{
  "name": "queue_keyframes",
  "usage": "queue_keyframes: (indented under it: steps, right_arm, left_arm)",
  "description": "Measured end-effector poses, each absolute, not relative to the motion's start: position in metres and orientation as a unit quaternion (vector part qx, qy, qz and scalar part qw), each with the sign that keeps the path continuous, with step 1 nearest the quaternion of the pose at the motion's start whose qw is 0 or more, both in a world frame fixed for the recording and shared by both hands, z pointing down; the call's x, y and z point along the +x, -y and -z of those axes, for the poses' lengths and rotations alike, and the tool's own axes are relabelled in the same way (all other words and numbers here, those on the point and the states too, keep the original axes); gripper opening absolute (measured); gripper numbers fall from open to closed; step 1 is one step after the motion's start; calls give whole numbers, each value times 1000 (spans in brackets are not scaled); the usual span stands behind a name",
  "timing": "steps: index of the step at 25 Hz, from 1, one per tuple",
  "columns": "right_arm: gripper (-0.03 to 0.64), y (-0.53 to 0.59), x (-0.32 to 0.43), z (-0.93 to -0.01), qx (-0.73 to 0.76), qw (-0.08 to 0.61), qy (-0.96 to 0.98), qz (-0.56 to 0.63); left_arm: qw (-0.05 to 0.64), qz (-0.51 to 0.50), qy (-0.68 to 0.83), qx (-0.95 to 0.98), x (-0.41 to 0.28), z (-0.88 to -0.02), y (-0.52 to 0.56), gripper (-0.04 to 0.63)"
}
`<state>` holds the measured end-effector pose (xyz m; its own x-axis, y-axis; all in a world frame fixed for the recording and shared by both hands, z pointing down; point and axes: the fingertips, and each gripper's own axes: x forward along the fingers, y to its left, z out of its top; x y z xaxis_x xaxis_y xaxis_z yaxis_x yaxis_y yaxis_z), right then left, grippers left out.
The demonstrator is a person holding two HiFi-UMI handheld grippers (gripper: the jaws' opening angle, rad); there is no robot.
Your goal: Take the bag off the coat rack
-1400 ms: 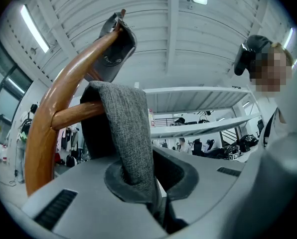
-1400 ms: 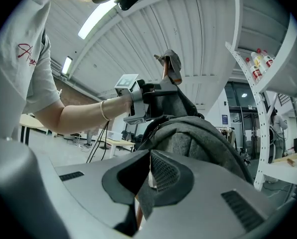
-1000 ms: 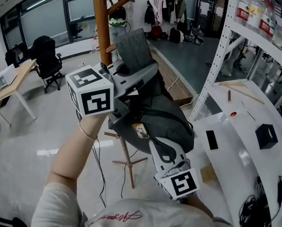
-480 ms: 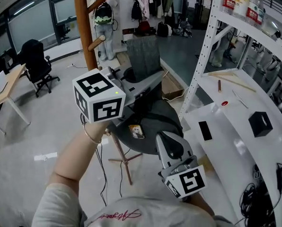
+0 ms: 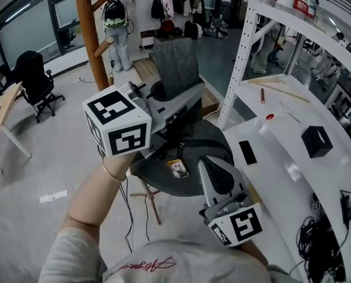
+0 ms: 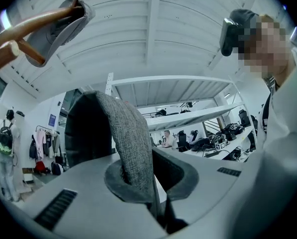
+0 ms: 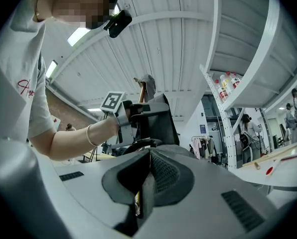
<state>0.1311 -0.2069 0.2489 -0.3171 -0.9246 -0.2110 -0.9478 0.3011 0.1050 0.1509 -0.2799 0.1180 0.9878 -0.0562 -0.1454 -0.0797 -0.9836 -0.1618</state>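
The bag, dark grey with a small tag on its side, hangs in the air between our two grippers. It touches no peg of the coat rack, whose wooden pole stands well beyond the left fingertips and off to their left. The bag's wide woven strap rises in a loop from between the fingers of the left gripper, which we keep pressed together on the strap's lower end. The right gripper comes at the bag from below, its fingers closed and pinching a thin dark fold at the bag's edge, while the bag's body bulges just past their tips. Beyond that body we see the left hand with its gripper. To the right of the right fingers runs a white shelf unit, where a black box and a flat black slab lie well apart. An office chair stands far out to the left of the left fingers.
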Motion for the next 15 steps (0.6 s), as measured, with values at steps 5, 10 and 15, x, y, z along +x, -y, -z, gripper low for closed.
queue_keyframes:
  steps: [5,10,15]
  right_arm:
    - [20,200,142,-240,-590,60,-797,-111]
    - [20,196,150,-240,-599,54,-792,-106]
    - [20,191,160,-239,-610,46,-784,-105]
  left_arm:
    - [92,-78,-30,-992,155,-119,263,37]
    - [110,-75,-33,-991,162,-125,244,37]
    - [106,-76,-28,-991,170,-131,234,37]
